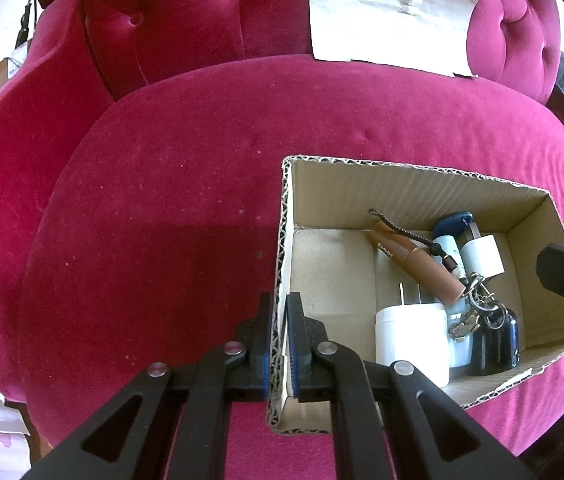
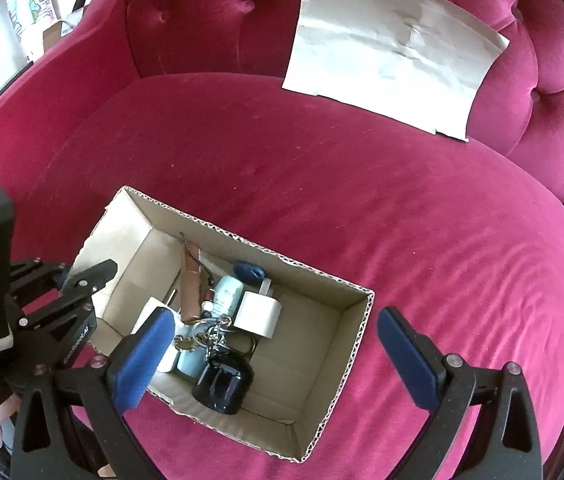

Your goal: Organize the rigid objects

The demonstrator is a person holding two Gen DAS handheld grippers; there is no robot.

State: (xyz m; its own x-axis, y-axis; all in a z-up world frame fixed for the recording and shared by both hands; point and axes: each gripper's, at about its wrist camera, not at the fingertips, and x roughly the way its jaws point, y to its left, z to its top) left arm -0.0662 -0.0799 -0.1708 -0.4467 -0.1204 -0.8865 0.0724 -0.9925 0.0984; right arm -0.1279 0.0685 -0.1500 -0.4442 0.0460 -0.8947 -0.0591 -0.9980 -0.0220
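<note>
Closest to me in the left wrist view, my left gripper (image 1: 279, 320) is pinched tight on the near-left wall of the open brown corrugated cardboard box (image 1: 414, 188), one finger outside it and one inside. In the right wrist view my right gripper (image 2: 273, 344) hangs spread wide over the box's near end, holding nothing; its left blue pad (image 2: 143, 360) covers part of what lies below.

Inside the box, lower centre of that view, sit a glossy black rounded case (image 2: 221, 384), a tangle of metal keys on rings (image 2: 209, 334), two white plug adapters (image 2: 257, 314), a pale blue tube (image 2: 227, 294), a brown wooden cylinder with a cord (image 2: 189, 284) and a small dark blue fob (image 2: 247, 271). They overlap, so I cannot tell their shapes fully.

Beyond, the crimson velvet tufted sofa (image 2: 322, 168) carries a creased sheet of pale paper (image 2: 386, 56) at the upper right.
</note>
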